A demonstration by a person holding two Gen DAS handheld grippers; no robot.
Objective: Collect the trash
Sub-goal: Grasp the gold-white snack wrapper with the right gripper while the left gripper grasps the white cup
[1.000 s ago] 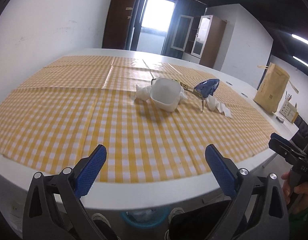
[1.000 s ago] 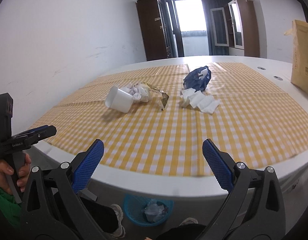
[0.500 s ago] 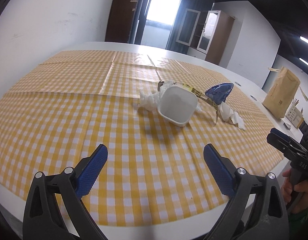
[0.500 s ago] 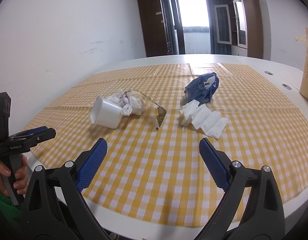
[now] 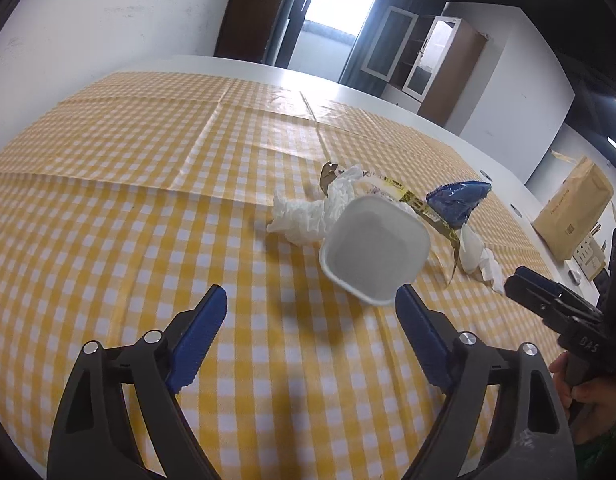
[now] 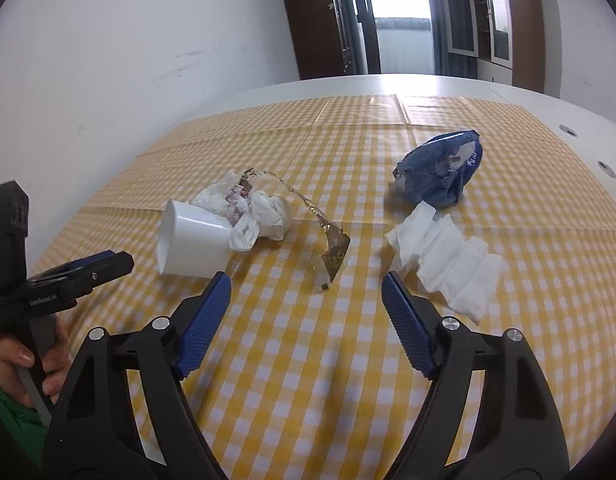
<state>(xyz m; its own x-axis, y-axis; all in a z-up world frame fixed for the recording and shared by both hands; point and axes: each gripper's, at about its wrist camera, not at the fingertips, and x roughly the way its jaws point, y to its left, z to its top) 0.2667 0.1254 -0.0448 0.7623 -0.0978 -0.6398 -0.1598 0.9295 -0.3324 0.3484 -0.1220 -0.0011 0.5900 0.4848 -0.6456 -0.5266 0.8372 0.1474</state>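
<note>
Left gripper [image 5: 311,308] wide open, nothing between the blue pads [image 5: 200,332], hovering over the yellow checked tablecloth [image 5: 128,208]. White plastic cup [image 5: 373,248] on its side at 1 o'clock from the fingertips, mouth facing the camera, rim just beside the right pad. Crumpled white bag [image 5: 308,212] touching the cup's far-left side, at 12 o'clock. Clear printed wrapper strip [image 5: 419,206] runs behind the cup toward 2 o'clock. Blue snack bag [image 5: 457,200] beyond it, folded white tissue [image 5: 477,254] just below that. Brown paper bag [image 5: 571,212] upright near the table edge at 2 o'clock. Right gripper [image 5: 547,300] at 3 o'clock, hand-held, its jaw state unclear from here.
</note>
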